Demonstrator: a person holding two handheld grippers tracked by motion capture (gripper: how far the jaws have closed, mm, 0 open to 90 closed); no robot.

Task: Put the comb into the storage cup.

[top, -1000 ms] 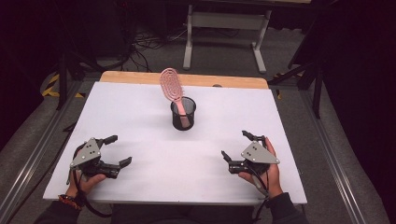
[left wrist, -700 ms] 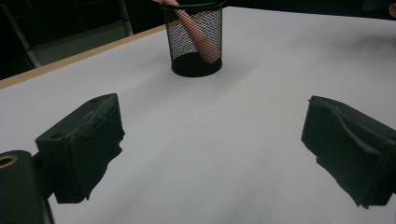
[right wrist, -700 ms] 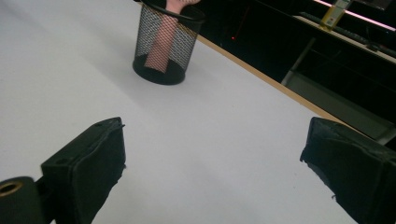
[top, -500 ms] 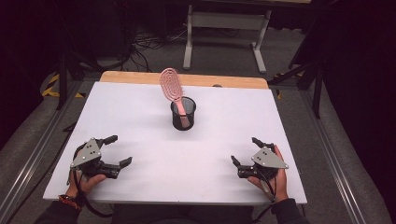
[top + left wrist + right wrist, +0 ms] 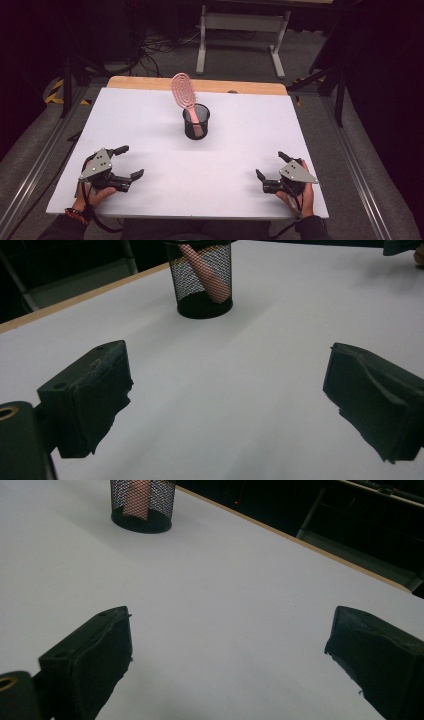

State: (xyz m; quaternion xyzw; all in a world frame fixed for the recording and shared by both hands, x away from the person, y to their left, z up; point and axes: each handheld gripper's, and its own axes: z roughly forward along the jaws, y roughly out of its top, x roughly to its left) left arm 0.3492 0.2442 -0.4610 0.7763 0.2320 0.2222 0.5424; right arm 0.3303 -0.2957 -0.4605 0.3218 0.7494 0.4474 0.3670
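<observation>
While we hold both tools low near our edge of the white table (image 5: 150, 125), nothing is in them. Our left gripper (image 5: 129, 162) sits at the near left w/ its jaws spread wide, and in the left gripper view we see just bare table btwn them. Our right gripper (image 5: 270, 165) sits at the near right, jaws wide apart too, gripping nothing. A black mesh cup (image 5: 196, 121) stands upright in the middle of the table, well apart from both grippers. A pink hairbrush (image 5: 183, 95) stands in the cup, handle down, its head sticking out the top and leaning to the left. Thru the mesh in the left gripper view we see the pink handle slanting inside the cup.
</observation>
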